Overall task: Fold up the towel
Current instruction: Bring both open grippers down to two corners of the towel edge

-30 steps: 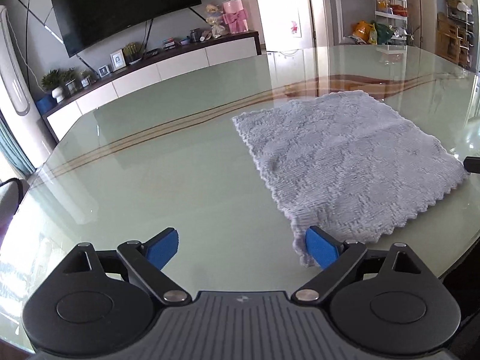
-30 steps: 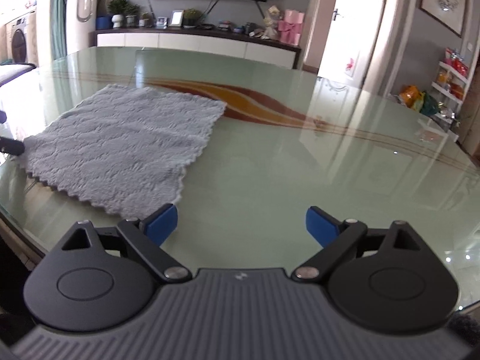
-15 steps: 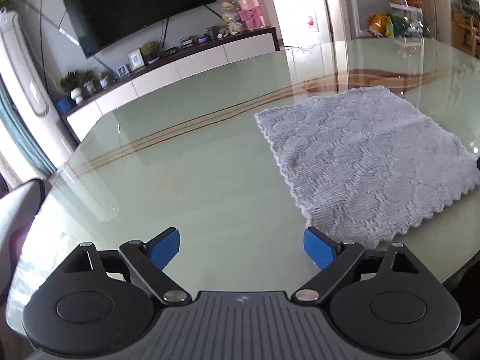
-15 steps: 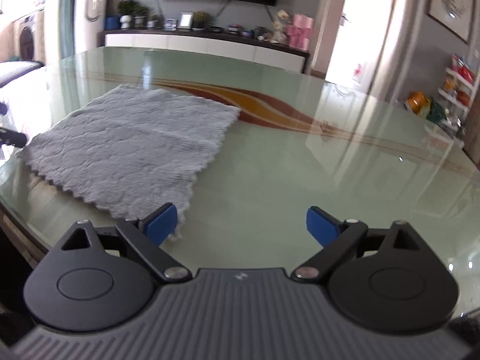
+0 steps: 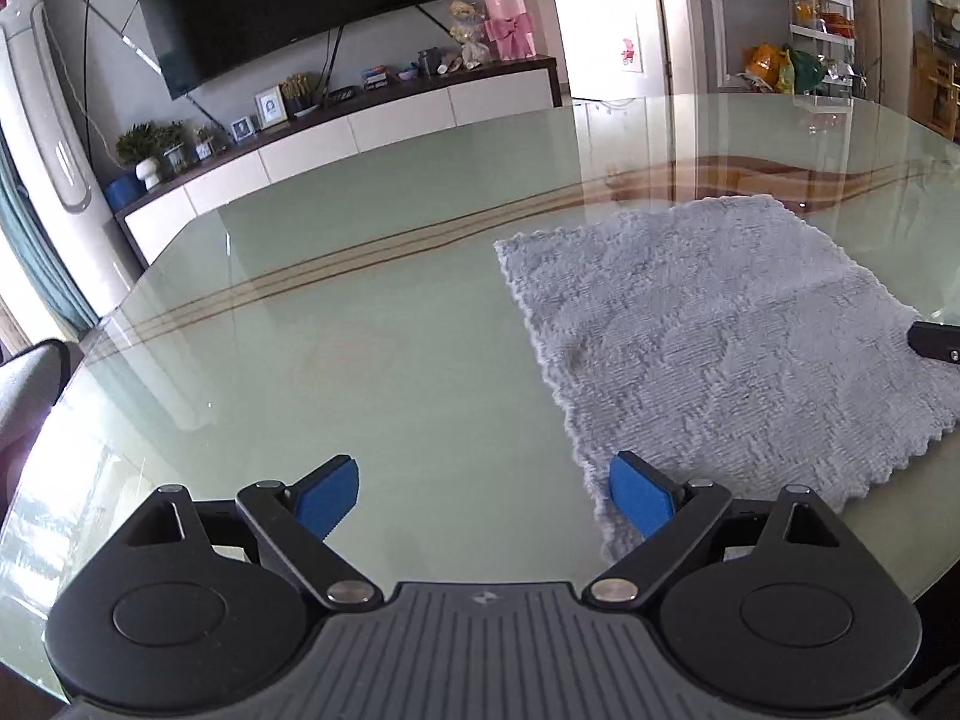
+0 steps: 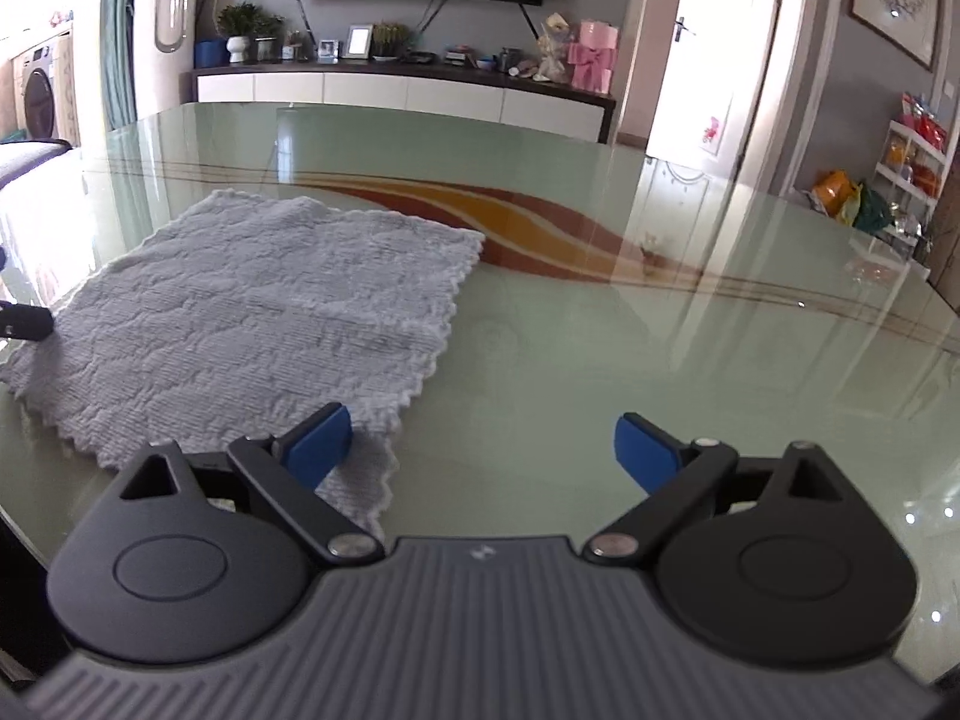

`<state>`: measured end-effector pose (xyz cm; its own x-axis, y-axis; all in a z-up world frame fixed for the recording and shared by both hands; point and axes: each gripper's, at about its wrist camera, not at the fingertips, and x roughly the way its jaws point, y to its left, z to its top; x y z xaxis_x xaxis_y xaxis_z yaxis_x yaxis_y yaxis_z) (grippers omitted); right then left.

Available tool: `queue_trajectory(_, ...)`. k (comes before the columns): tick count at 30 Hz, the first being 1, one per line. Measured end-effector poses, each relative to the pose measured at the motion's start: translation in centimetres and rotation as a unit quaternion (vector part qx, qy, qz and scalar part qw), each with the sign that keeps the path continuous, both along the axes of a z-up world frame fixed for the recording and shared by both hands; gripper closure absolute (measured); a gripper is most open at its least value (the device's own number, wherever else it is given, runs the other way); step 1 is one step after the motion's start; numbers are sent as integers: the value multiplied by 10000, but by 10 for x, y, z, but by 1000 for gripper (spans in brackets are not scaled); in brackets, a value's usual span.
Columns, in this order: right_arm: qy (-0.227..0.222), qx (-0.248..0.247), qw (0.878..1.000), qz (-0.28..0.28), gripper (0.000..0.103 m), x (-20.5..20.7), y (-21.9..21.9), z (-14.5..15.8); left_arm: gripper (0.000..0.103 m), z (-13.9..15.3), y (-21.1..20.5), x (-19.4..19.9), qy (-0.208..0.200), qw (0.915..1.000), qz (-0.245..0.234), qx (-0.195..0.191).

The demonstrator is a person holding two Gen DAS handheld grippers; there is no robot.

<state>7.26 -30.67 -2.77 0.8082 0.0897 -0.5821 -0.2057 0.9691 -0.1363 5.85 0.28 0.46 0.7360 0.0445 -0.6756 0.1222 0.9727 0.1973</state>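
Note:
A pale grey-blue towel [image 5: 726,348] lies spread flat on the glass table, to the right in the left wrist view and to the left in the right wrist view [image 6: 252,324]. My left gripper [image 5: 483,495] is open over bare glass, its right pad at the towel's near left corner. My right gripper [image 6: 483,444] is also open, its left pad over the towel's near right corner. Nothing sits between either pair of fingers. A dark tip of the right gripper [image 5: 936,342] shows at the frame's right edge, and the left one's tip [image 6: 24,324] at the left edge.
The green glass table [image 5: 360,372] has a brown and orange wavy stripe [image 6: 510,216] behind the towel. Its rounded front edge runs just below both grippers. Beyond it stand a white sideboard [image 6: 396,90], a wall television [image 5: 288,6], a door and shelves.
Both grippers have risen and tipped a little, so the towel sits lower and nearer in both views. The right gripper's left pad now overlaps the towel's corner. The towel has not moved.

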Motion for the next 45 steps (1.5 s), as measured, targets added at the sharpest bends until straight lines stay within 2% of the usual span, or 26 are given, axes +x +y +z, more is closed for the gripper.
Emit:
queue_trajectory(4, -124, -168, 9992, -332, 8, 1, -10, 3, 8, -2, 1, -3, -36, 10000, 30, 16)
queue_trajectory(9, -214, 166, 9996, -128, 8, 6, -5, 10, 8, -2, 0, -4, -46, 10000, 13, 75)
queue_trajectory(12, -82, -111, 9999, -40, 7, 18, 8, 0, 8, -2, 2, -3, -42, 10000, 13, 39)
queue_trajectory(15, -26, -98, 9999, -99, 7, 19, 3, -3, 8, -3, 3, -3, -38, 10000, -4, 49)
queue_trajectory(20, -109, -245, 9983, -521, 9, 13, -21, -1, 6, -5, 3, -5, -65, 10000, -12, 60)
queue_trajectory(22, -175, 108, 9985, -517, 9, 6, -37, 6, 7, -5, 3, -4, -64, 10000, -16, 70)
queue_trajectory(23, -179, 304, 9983, -473, 11, 3, -42, 9, 10, -4, 2, -4, -64, 9999, -13, 86)
queue_trajectory(25, -147, 817, 9961, -283, 14, -6, -55, 17, 15, 1, 1, -8, -114, 9998, -48, 129)
queue_trajectory(27, -90, 1021, 9947, -93, 25, -14, -59, 22, 16, 7, -1, -14, -188, 9996, -134, 172)
queue_trajectory(32, 43, 849, 9959, 315, 41, -31, -45, 28, 20, 22, -7, -41, -308, 9974, -644, 111)
queue_trajectory(34, 200, 755, 9957, 491, 51, -38, -36, 31, 23, 26, -10, -51, -266, 9960, -849, 15)
queue_trajectory(36, 283, 698, 9954, 600, 68, -39, -29, 32, 28, 26, -11, -56, -155, 9950, -987, -86)
queue_trajectory(39, 388, 631, 9945, 744, 72, -42, -21, 30, 38, 20, -14, -58, 29, 9935, -1130, -156)
queue_trajectory(43, 523, 663, 9930, 827, 72, -41, -19, 28, 58, 10, -16, -53, 239, 9928, -1166, -166)
queue_trajectory(45, 548, 663, 9925, 874, 72, -42, -19, 27, 61, 6, -13, -49, 367, 9922, -1166, -248)
